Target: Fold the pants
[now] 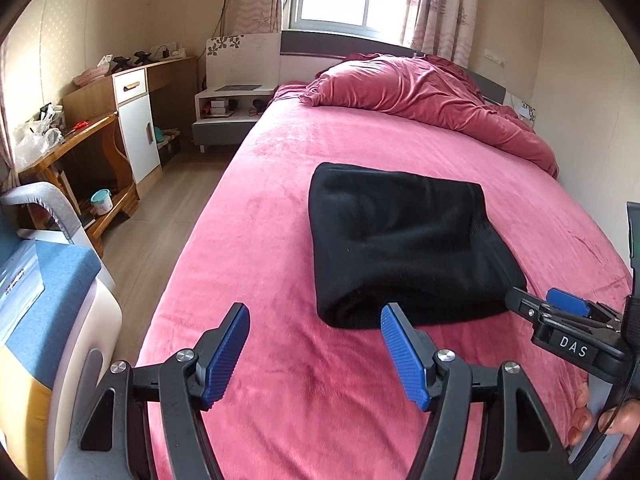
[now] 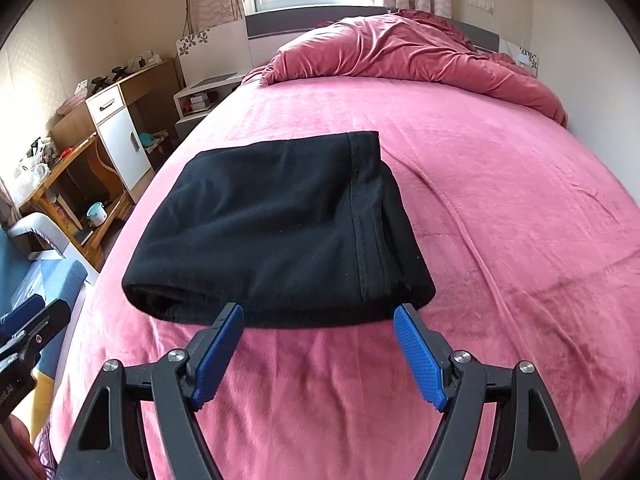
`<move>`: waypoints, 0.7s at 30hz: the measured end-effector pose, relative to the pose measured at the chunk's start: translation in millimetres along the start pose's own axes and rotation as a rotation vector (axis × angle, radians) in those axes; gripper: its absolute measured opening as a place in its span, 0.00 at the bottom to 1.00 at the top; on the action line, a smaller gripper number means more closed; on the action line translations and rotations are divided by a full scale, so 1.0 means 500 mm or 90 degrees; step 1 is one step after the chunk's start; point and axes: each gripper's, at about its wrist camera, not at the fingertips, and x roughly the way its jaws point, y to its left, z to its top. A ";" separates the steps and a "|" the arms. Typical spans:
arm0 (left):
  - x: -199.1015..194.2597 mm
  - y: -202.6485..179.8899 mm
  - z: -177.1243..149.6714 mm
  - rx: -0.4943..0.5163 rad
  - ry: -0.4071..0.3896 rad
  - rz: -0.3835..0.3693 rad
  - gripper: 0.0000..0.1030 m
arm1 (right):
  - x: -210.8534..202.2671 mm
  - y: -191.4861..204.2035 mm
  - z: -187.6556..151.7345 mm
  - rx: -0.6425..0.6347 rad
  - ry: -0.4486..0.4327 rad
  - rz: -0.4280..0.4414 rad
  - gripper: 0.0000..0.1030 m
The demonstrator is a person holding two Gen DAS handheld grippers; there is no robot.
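Observation:
The black pants (image 1: 404,240) lie folded into a compact rectangle on the pink bed (image 1: 288,208); they also show in the right wrist view (image 2: 272,228), hem seam on the right side. My left gripper (image 1: 316,356) is open and empty, hovering just in front of the bundle's near-left corner. My right gripper (image 2: 318,354) is open and empty, its fingertips at the bundle's near edge, not touching it as far as I can see. The right gripper also shows in the left wrist view (image 1: 560,308), by the bundle's near-right corner.
A rumpled pink duvet (image 1: 432,96) lies at the head of the bed. A wooden desk (image 1: 96,136) and white cabinet stand left across the floor, with a nightstand (image 1: 228,112) beside the headboard. A blue chair (image 1: 40,280) is close at left.

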 end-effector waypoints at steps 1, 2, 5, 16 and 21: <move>-0.003 0.000 -0.004 -0.002 0.002 -0.004 0.68 | -0.003 0.002 -0.003 -0.001 -0.001 0.000 0.76; -0.006 0.000 -0.006 -0.003 0.002 -0.005 0.68 | -0.008 0.004 -0.006 -0.002 -0.002 -0.001 0.76; -0.014 -0.005 -0.011 0.000 -0.003 -0.007 0.68 | -0.019 0.006 -0.011 -0.004 -0.005 -0.002 0.76; -0.029 -0.019 -0.012 0.014 -0.014 0.026 0.70 | -0.035 -0.002 -0.015 0.003 -0.013 -0.005 0.77; -0.027 -0.020 -0.013 0.017 -0.010 0.034 0.70 | -0.037 0.004 -0.018 -0.003 -0.013 -0.005 0.77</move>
